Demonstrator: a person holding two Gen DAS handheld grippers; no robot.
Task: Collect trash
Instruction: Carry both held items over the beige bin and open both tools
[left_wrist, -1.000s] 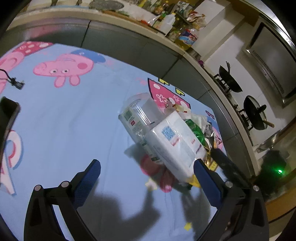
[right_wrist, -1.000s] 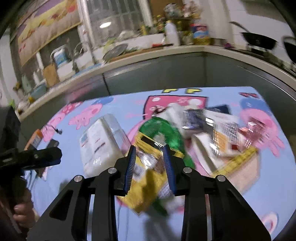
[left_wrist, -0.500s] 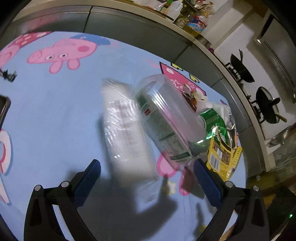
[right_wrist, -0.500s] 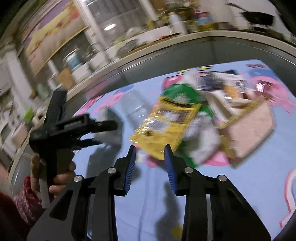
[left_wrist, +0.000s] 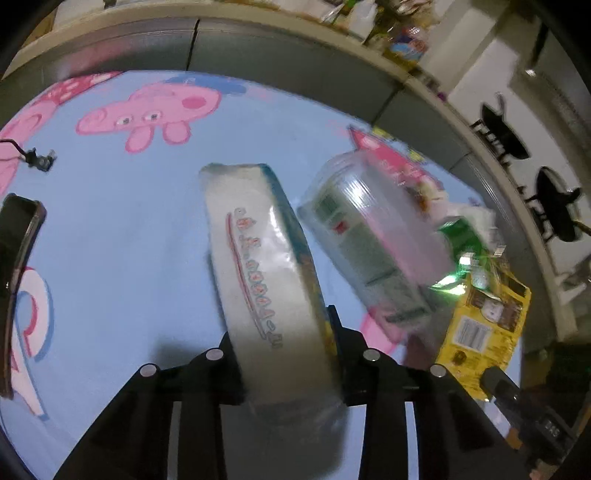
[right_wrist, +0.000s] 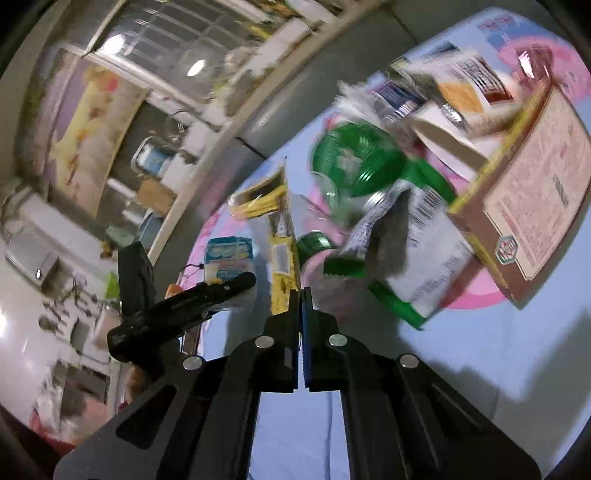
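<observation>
A white tissue pack (left_wrist: 258, 280) stands on edge between the fingers of my left gripper (left_wrist: 284, 343). Its jaws are closing and both pads press on the pack's sides. In the right wrist view the same pack (right_wrist: 229, 254) shows beyond the left gripper (right_wrist: 236, 284). My right gripper (right_wrist: 300, 295) is shut, pinching the lower edge of a yellow snack wrapper (right_wrist: 280, 251). The wrapper (left_wrist: 480, 325) hangs at the right of the left wrist view. A clear plastic cup (left_wrist: 369, 236) lies tilted beside the tissue pack.
The trash heap holds a green wrapper (right_wrist: 354, 162), a white and green bag (right_wrist: 424, 236) and a brown cardboard box (right_wrist: 524, 206) on the blue cartoon cloth (left_wrist: 110, 221). A phone (left_wrist: 18, 258) and a cable end (left_wrist: 37, 160) lie at the left. Grey cabinet fronts (left_wrist: 277, 66) run behind.
The left jaws have gone from wide open to closed on the tissue pack. The right jaws have shut on the yellow wrapper, and the right gripper has rolled and dropped.
</observation>
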